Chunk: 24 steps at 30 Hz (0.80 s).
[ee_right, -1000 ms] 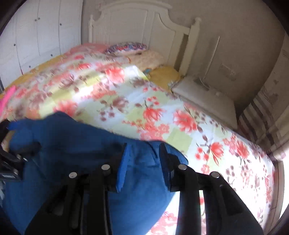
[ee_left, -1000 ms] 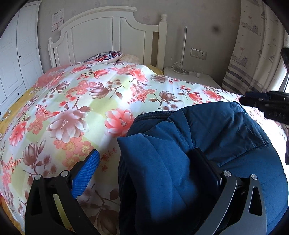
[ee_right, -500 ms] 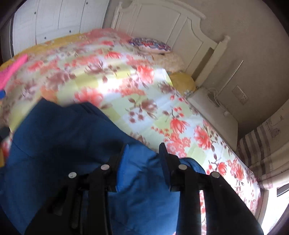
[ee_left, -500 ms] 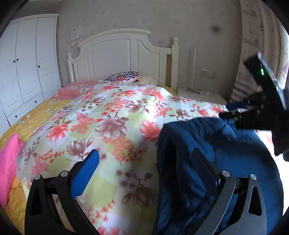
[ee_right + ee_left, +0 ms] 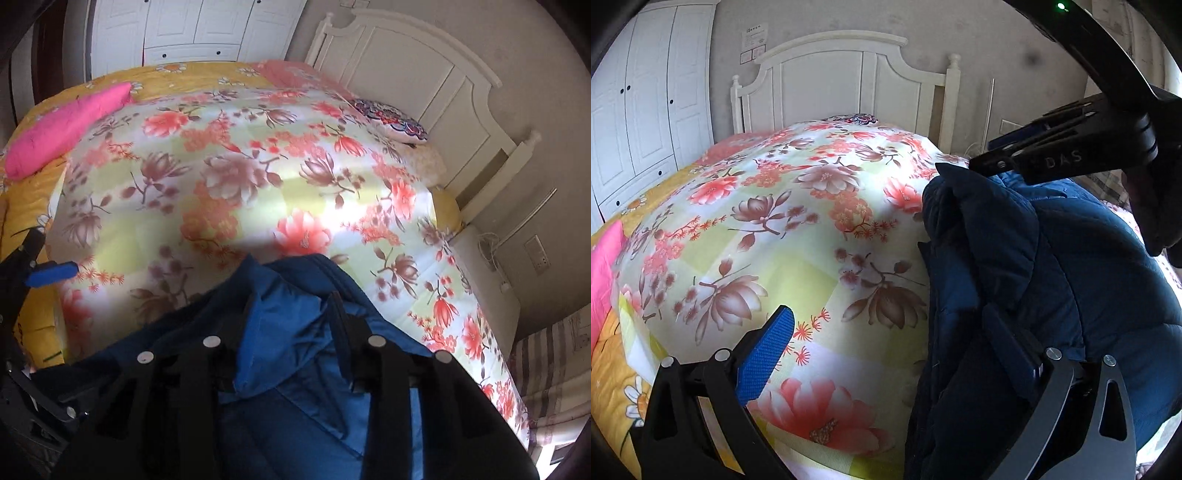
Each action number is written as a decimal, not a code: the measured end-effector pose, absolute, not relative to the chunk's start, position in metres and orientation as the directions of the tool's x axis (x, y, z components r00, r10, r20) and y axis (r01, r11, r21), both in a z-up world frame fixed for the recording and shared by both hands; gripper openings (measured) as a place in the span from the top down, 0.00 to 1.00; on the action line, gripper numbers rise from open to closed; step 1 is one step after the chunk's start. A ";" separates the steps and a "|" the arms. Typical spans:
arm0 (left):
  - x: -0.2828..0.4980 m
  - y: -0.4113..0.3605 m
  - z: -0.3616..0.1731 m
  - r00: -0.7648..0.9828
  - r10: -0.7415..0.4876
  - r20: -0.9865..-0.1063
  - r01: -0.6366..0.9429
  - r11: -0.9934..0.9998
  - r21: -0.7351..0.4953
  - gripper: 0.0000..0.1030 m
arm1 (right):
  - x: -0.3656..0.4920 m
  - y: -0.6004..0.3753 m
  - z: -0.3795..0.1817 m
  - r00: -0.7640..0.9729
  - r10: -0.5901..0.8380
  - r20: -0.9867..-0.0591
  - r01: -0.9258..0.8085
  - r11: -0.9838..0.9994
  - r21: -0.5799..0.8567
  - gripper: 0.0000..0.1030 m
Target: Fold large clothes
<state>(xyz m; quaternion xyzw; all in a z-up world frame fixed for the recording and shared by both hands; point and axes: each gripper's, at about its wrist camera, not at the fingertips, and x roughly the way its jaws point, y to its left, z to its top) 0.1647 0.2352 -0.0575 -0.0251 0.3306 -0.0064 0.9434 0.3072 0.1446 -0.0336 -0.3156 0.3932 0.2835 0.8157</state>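
Note:
A dark blue padded jacket [image 5: 1052, 266] hangs bunched above the floral quilt [image 5: 798, 236] at the right of the left wrist view. My left gripper [image 5: 894, 332] is open; its blue left pad [image 5: 764, 349] is bare and the jacket drapes over its right finger [image 5: 1008, 343]. My right gripper [image 5: 291, 332] is shut on a fold of the jacket [image 5: 288, 325] and lifts it. The right gripper also shows in the left wrist view [image 5: 1071, 155], above the jacket. The left gripper's blue pad shows at the left edge of the right wrist view [image 5: 55, 273].
A white headboard [image 5: 846, 81] stands at the far end of the bed. A white wardrobe [image 5: 639, 107] is at the left. A pink garment [image 5: 66, 125] lies on the yellow sheet [image 5: 192, 74]. A patterned pillow [image 5: 391, 120] and a bedside table [image 5: 476, 243] are near the headboard.
Both grippers have risen and pulled back from the bed with the jacket. The right gripper has swung up over the left one. The jacket has left the quilt and hangs more bunched.

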 end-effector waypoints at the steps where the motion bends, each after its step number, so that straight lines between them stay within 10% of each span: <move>1: 0.164 0.235 -0.058 0.782 -0.027 -0.622 -0.007 0.999 -0.053 0.05 | 0.309 0.152 -0.050 0.503 0.170 -0.847 -0.723 0.620 -0.305 0.62; 17: 0.158 0.239 -0.067 0.766 -0.035 -0.642 -0.006 0.998 -0.061 0.04 | 0.187 0.074 0.021 0.612 0.401 -0.681 -0.707 0.664 -0.245 0.52; 24: 0.156 0.233 -0.068 0.766 -0.005 -0.643 -0.007 1.000 -0.016 0.04 | 0.117 0.051 -0.059 0.648 0.382 -0.659 -0.669 0.699 -0.253 0.49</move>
